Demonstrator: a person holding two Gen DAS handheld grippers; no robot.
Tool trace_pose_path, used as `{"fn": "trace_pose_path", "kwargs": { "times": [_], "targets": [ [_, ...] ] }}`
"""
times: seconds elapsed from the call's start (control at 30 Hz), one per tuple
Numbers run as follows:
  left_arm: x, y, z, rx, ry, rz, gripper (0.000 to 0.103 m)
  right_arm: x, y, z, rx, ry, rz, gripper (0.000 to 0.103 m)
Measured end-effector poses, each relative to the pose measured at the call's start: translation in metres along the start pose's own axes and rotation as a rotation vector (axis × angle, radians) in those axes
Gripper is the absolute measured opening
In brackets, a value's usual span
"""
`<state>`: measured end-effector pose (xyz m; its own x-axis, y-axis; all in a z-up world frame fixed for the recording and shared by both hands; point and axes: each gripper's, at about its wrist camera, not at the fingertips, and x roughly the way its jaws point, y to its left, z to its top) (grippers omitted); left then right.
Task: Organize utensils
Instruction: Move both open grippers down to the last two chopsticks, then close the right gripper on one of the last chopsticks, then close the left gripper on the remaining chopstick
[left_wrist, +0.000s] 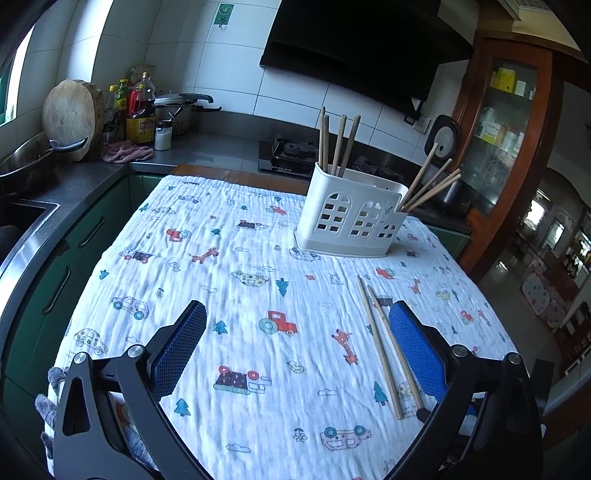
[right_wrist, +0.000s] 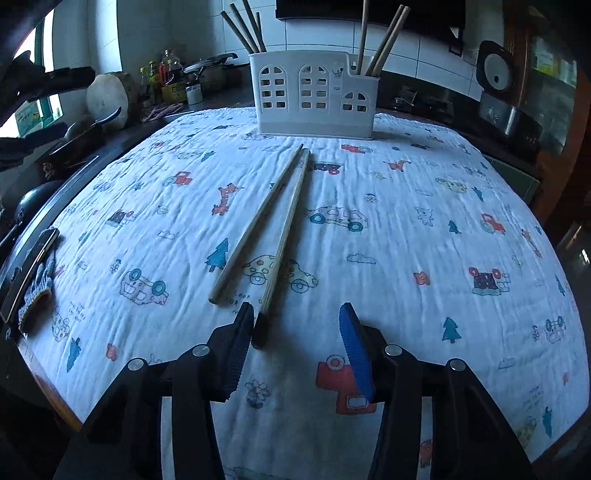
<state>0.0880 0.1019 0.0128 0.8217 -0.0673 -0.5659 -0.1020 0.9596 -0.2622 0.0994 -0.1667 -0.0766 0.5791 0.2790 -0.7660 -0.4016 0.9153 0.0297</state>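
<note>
Two loose chopsticks (right_wrist: 273, 225) lie side by side on the printed cloth (right_wrist: 406, 236) covering the bench, their far tips almost meeting just short of the white utensil holder (right_wrist: 314, 96). The right gripper (right_wrist: 295, 328) hovers low at their near ends, jaws spread and empty, the left pad just beside the dark-tipped stick. The left gripper (left_wrist: 295, 332) hangs over bare cloth, jaws wide apart, the same pair near its right finger. More chopsticks (left_wrist: 338, 142) stand in the holder's end compartments.
</note>
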Motion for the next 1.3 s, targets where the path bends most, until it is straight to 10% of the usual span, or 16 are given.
{"fn": "trace_pose_path", "kwargs": {
  "times": [0.43,0.83,1.3],
  "targets": [
    [0.007,-0.003,-0.018,0.018,0.04,0.004,0.098,0.018,0.015,0.016,0.025,0.002,-0.004,0.011],
    [0.021,-0.031,-0.051,0.07,0.108,-0.059,0.089,-0.001,-0.008,0.016,0.072,-0.064,0.008,0.007],
    [0.071,-0.101,-0.095,0.129,0.288,-0.173,0.042,-0.067,-0.047,0.045,0.061,-0.261,0.018,0.007]
  ]
}}
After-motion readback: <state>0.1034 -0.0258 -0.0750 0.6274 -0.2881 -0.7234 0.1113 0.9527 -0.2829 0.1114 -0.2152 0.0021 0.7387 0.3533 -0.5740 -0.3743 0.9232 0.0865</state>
